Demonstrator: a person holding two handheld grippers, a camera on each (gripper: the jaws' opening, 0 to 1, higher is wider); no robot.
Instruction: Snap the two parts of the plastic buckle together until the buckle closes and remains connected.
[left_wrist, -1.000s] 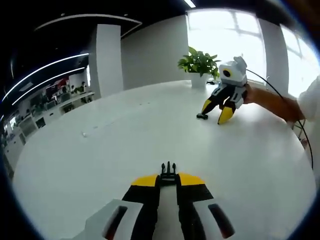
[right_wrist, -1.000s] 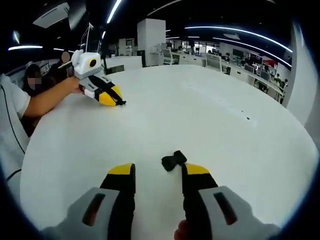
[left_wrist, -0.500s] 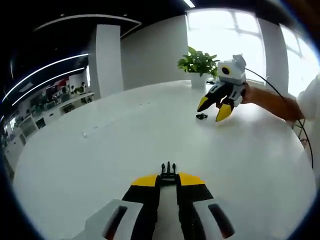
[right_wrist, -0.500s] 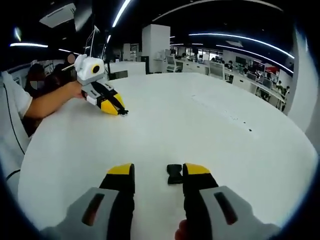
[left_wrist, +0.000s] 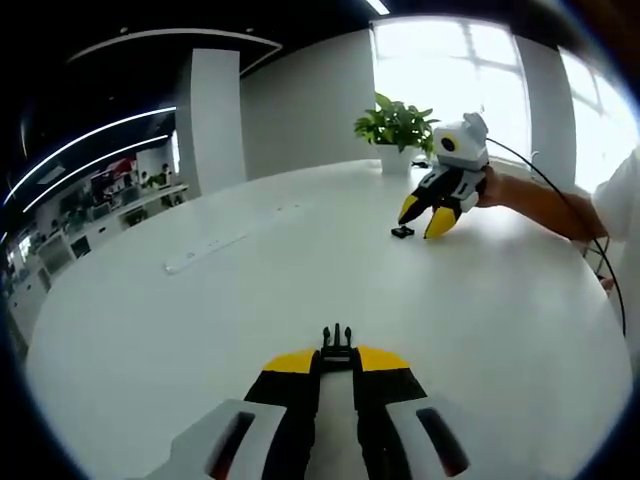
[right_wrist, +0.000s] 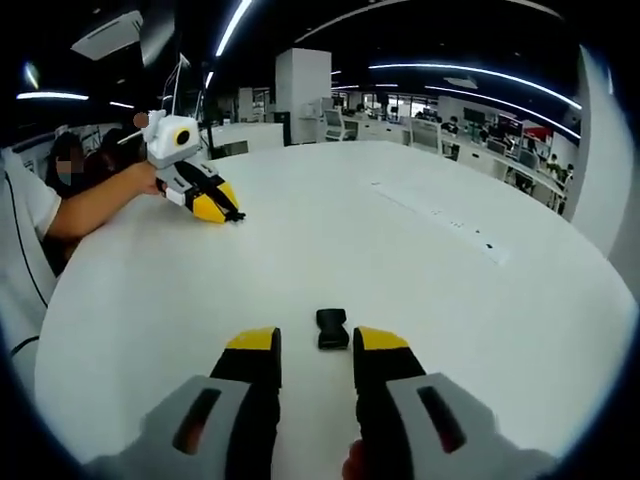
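Two buckle halves | left gripper clamps pronged half | right gripper parted, socket half loose

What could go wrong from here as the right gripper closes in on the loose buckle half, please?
The socket half lies loose on the smooth table, just ahead of the right gripper; closing jaws could nudge or flick it away. The left gripper pinches the pronged half only at its rear, so it may twist when the halves are pushed together.

- Pronged buckle half: black, small, pinched between the left jaws, prongs pointing forward.
- Socket buckle half: black, squat, flat on the white tabletop (unheld), just ahead of the right jaws.
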